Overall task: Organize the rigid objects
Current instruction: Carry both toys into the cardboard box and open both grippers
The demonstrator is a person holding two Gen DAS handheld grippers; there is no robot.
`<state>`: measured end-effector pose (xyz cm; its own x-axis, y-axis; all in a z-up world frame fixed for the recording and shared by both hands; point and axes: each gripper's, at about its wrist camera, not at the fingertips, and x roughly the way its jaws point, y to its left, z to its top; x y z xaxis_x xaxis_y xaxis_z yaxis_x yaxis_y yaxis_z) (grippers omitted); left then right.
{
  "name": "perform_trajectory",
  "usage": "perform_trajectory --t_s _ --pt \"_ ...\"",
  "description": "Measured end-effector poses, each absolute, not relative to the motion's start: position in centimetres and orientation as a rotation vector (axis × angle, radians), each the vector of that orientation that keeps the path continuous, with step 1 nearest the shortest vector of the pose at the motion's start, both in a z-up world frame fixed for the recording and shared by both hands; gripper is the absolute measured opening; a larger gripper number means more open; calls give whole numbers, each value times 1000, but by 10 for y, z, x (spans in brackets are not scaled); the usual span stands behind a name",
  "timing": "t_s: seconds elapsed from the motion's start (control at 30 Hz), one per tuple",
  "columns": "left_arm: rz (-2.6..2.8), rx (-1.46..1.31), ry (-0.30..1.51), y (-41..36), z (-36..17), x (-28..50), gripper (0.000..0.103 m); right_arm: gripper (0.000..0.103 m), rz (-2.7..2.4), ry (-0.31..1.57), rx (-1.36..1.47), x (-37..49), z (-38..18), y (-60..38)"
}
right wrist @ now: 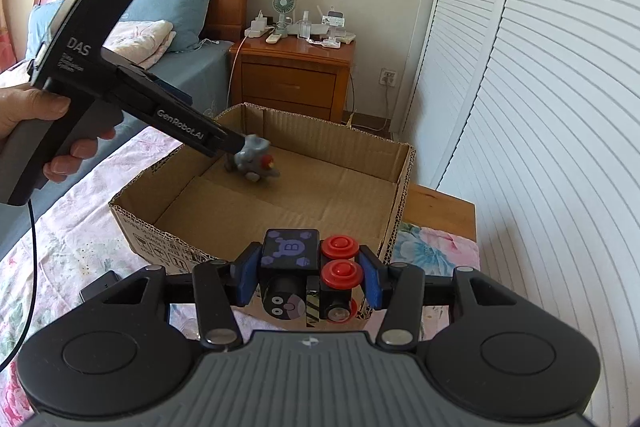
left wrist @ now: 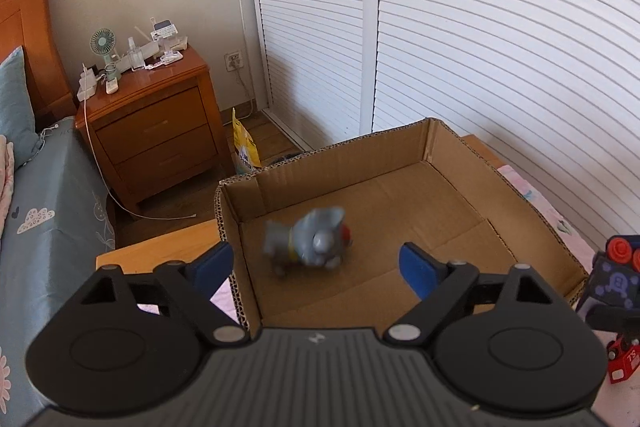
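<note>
An open cardboard box (left wrist: pixel 440 151) (right wrist: pixel 400 163) sits on the bed. A grey toy figure (left wrist: pixel 312 241) (right wrist: pixel 254 159), blurred by motion, is inside the box below and between my left gripper's fingers. My left gripper (left wrist: pixel 316 265) is open and empty above the box; it also shows in the right wrist view (right wrist: pixel 236 143). My right gripper (right wrist: pixel 310 273) is shut on a black toy robot (right wrist: pixel 304 267) with red knobs, held at the box's near wall. This toy also shows at the right edge of the left wrist view (left wrist: pixel 616 283).
A wooden nightstand (left wrist: pixel 152 123) (right wrist: pixel 294 75) with a small fan and chargers stands beyond the box. White louvred wardrobe doors (left wrist: pixel 500 27) (right wrist: pixel 540 107) run along the right. The bed has a floral sheet (right wrist: pixel 80 219) and blue pillows (right wrist: pixel 176 11). A yellow bag (left wrist: pixel 244 147) stands on the floor.
</note>
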<state>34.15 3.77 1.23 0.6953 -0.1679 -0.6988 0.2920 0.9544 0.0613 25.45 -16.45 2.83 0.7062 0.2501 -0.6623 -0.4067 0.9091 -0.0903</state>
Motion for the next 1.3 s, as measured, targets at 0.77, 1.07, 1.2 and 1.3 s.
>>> perform_trajectory --t_s 0.77,1.07,1.2,1.3 --pt "-188 147 694 92 7 179 102 55 345 779 -271 350 31 -126" --pt "-195 124 710 96 -13 152 102 103 264 753 -256 386 28 -121" --pt "-202 104 726 97 -16 146 102 103 280 759 -233 370 31 -128" --pt "-198 87 736 98 -18 142 102 103 280 765 -240 352 32 -132"
